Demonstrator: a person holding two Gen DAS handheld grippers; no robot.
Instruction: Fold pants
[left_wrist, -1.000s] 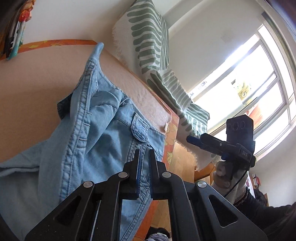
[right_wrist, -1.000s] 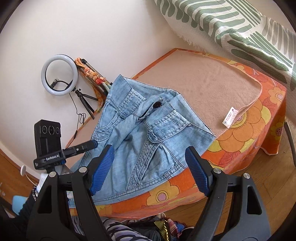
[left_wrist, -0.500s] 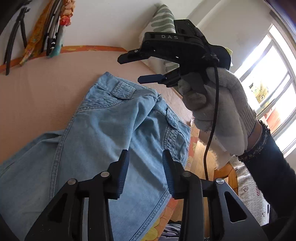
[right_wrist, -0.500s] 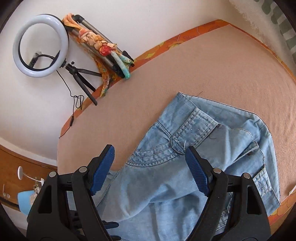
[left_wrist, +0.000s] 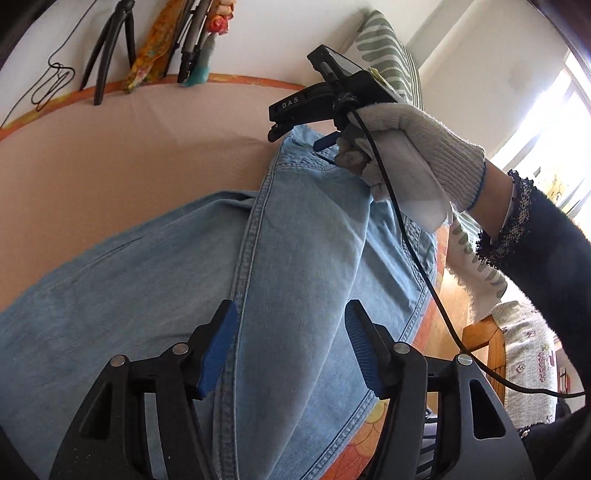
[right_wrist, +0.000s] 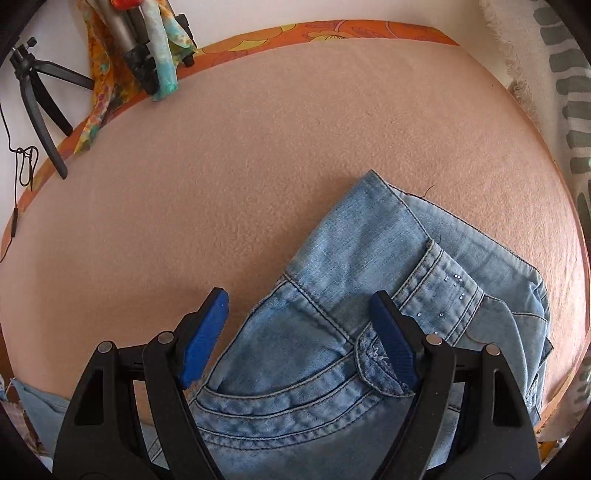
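Observation:
Light blue jeans lie on a pink blanket, one part folded over the other along a stitched seam. My left gripper hovers over the leg near that seam. Its jaws are opening and no cloth is pinched between the blue pads. A gloved hand holds my right gripper at the far waistband end. In the right wrist view the right gripper stands open just over the waistband and pocket of the jeans, one pad by a belt loop.
The blanket covers a bed with an orange floral cover. Tripods and colourful rags stand against the white wall behind. A green-patterned pillow sits at the far right. A wooden floor and a chair lie off the right edge.
My left jaws went from shut to wide apart and the view drew back along the leg. The right gripper swung in from beside the bed and came down over the waistband.

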